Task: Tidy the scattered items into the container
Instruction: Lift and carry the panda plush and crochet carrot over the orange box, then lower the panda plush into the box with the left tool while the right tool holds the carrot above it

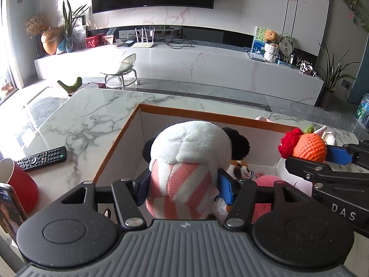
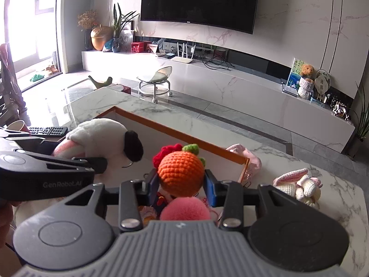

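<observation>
Two grippers are loaded, and both hang over the container.

Left wrist view: my left gripper (image 1: 183,184) is clamped on the panda plush (image 1: 186,161), the blue pads pressing its pink-and-white striped body from both sides, head pointing away from me. The plush is above the open white box (image 1: 129,138) with the orange rim, near its left wall. Inside the box I see a small tiger-like toy (image 1: 241,169) and a pink ball (image 1: 265,184) already lying on the floor. My right gripper (image 1: 327,157) enters from the right with the crocheted orange (image 1: 309,145). A remote control (image 1: 42,158) and a red cup (image 1: 18,184) sit on the marble table (image 1: 92,115), left of the box.

Right wrist view: my right gripper (image 2: 182,184) is closed on the crocheted orange (image 2: 181,175), which has a red knitted piece and green leaf at its top. It hangs over the box interior, above the pink ball (image 2: 185,209). Outside the box, on the table to the right, a pink soft item (image 2: 251,161) lies against the far corner and a crocheted bunny (image 2: 299,184) lies further right.

Procedure, as I judge it: lower each item until it is below the rim before opening. Release the plush toward the left floor area, clear of the small toy. Keep the two grippers apart while opening. The bunny and pink item remain to be collected.
</observation>
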A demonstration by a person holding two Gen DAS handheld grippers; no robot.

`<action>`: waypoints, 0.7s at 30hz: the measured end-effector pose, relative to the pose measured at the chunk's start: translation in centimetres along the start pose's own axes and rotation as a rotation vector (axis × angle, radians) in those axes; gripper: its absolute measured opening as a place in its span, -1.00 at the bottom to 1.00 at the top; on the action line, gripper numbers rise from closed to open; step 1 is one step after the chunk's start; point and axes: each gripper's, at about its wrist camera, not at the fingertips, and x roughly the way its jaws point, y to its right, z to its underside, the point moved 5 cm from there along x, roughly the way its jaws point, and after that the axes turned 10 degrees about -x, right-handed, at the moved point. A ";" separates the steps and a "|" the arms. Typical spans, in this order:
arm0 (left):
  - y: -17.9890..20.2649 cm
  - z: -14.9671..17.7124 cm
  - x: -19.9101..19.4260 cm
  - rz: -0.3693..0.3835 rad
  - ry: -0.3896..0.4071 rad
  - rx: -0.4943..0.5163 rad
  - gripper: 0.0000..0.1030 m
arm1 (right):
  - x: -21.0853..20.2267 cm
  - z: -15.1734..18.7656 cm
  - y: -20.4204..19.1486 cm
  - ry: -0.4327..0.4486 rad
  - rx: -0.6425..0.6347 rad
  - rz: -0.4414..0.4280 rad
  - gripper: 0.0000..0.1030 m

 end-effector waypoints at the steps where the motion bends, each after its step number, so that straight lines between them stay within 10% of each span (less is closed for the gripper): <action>1: -0.1 -0.1 0.6 0.001 -0.015 -0.002 0.34 | 0.6 0.0 0.2 -0.007 0.004 -0.001 -0.15; 21: 1.1 -1.0 8.5 -0.029 -0.188 0.034 0.39 | 6.4 0.8 2.2 -0.076 0.046 -0.054 -0.15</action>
